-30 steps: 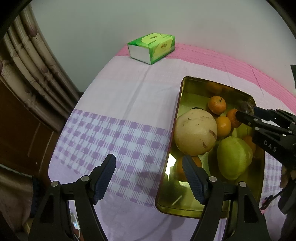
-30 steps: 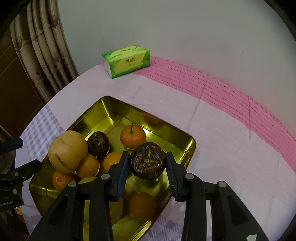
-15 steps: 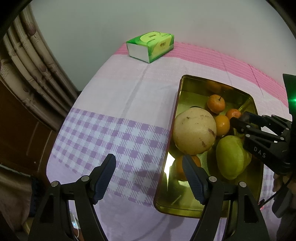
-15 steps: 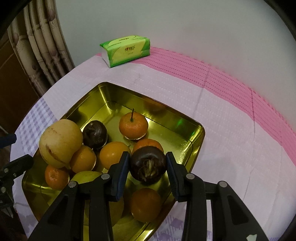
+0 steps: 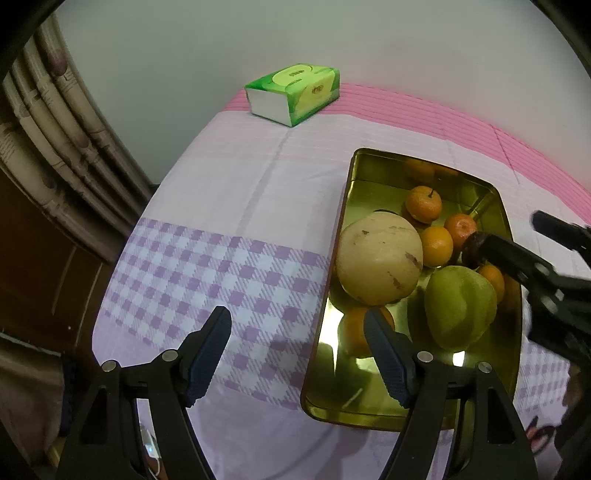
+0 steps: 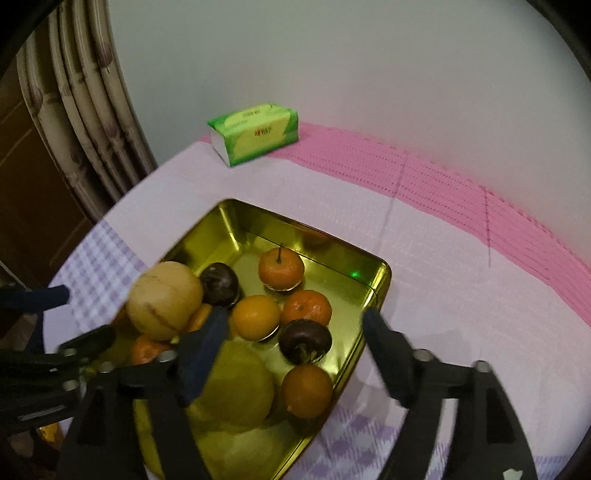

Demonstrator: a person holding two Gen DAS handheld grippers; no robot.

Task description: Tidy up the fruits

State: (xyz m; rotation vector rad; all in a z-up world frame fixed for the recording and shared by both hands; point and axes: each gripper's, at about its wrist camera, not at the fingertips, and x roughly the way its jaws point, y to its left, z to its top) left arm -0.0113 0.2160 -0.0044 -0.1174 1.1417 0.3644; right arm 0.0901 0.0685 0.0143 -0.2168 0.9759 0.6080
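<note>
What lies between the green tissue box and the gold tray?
Only bare pink-and-white tablecloth lies between tissue box and gold tray; both wrist views show it.

Light: dim, warm indoor light from above; the wall (image 5: 258,33) looked evenly grey.
Glare: bright white patches shone on the tray (image 5: 332,332) floor near the left gripper (image 5: 297,350); a small green dot glowed on the tray rim (image 6: 354,274).
Shadows: soft ones fell on the cloth (image 5: 221,269).
Blur: the right gripper (image 6: 291,354) and nearby fruit smeared with motion; the left view was sharp.
Distortion: fisheye bending, black corners, curved curtain (image 6: 92,110).
</note>
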